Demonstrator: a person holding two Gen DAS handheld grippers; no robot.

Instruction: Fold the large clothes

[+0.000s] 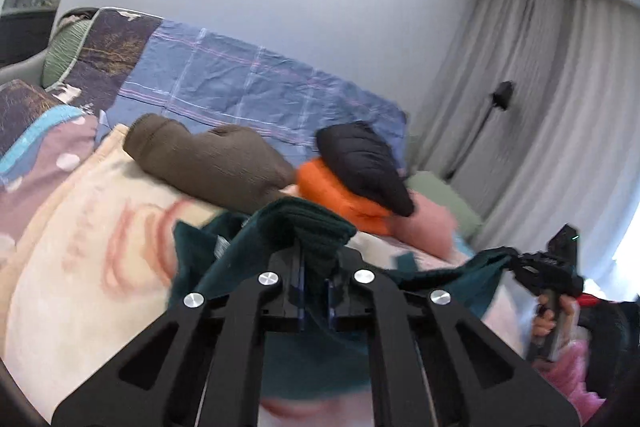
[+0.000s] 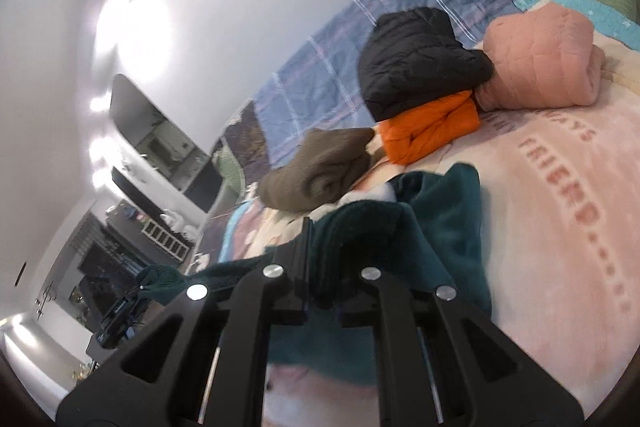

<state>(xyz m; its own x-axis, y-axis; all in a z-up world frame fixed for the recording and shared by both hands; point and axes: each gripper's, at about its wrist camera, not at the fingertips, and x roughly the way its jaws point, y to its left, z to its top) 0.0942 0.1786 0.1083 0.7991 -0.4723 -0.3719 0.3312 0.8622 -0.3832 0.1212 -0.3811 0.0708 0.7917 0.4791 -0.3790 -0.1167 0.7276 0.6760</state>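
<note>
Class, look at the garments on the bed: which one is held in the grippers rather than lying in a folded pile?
The dark teal knitted garment. Both grippers grip it, while the brown knit, orange padded jacket and black padded jacket lie apart, folded.

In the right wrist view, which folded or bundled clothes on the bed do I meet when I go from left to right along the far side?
Brown sweater → orange jacket → pink quilted bundle. The black jacket lies on top of the orange one, so I leave it out of the order.
</note>
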